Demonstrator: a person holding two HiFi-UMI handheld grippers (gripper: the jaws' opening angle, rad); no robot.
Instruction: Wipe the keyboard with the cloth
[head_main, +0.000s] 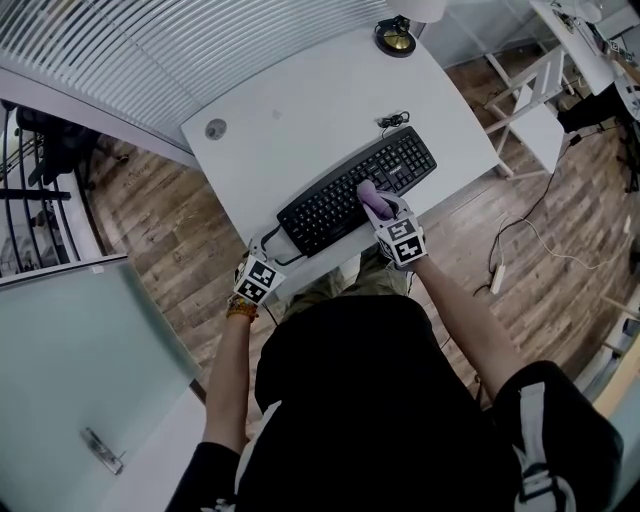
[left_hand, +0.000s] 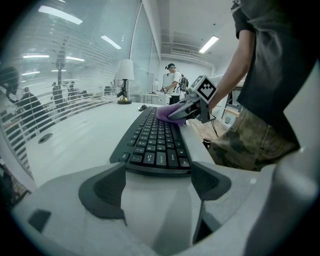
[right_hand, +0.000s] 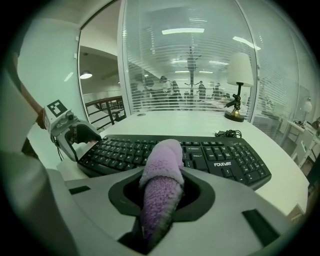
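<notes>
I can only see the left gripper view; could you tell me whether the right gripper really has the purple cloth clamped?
Observer: Yes. The right gripper view shows the right gripper shut on the purple cloth, which sticks out forward between the jaws.
Operator: Thank you. Where on the keyboard is the cloth?
Observer: In the head view it is over the keyboard, right of the middle, by the near edge.
Operator: And where is my left gripper?
Observer: The left gripper is beside the keyboard's left end, at the table's front edge.
</notes>
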